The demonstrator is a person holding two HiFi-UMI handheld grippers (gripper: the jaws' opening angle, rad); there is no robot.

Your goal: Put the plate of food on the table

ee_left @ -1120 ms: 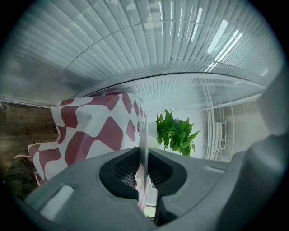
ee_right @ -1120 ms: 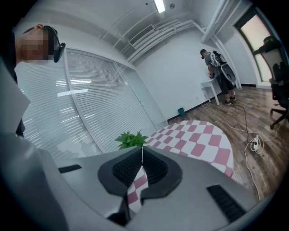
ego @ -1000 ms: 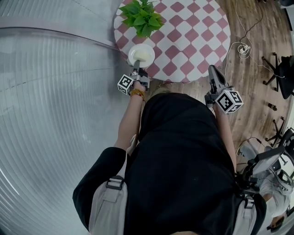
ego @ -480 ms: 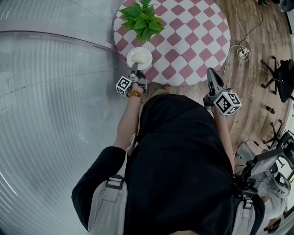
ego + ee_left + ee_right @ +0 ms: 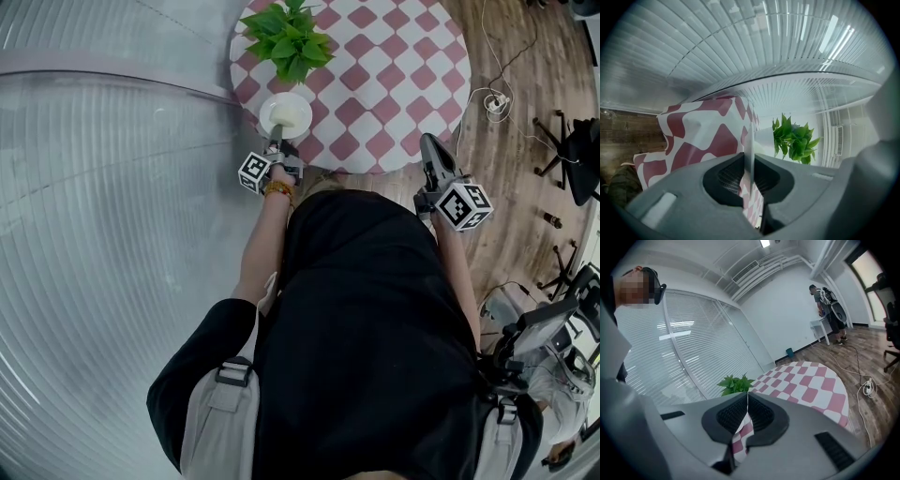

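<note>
A white plate (image 5: 285, 114) with pale food sits at the near left edge of the round table with a pink-and-white checked cloth (image 5: 375, 66). My left gripper (image 5: 276, 141) is shut on the plate's near rim. In the left gripper view the plate (image 5: 749, 136) shows edge-on as a thin white strip pinched between the dark pads of the left gripper (image 5: 749, 176), in front of the cloth (image 5: 703, 136). Whether the plate rests on the cloth I cannot tell. My right gripper (image 5: 433, 155) hangs beside the table's near right edge, shut on nothing (image 5: 747, 416).
A green potted plant (image 5: 288, 37) stands on the table just behind the plate. Window blinds (image 5: 103, 187) run along the left. Cables and a power strip (image 5: 497, 98) lie on the wooden floor at the right, near an office chair (image 5: 572, 150). A person (image 5: 827, 301) stands at the far wall.
The left gripper with the plate has sunk slightly toward the tablecloth. The right gripper has kept still.
</note>
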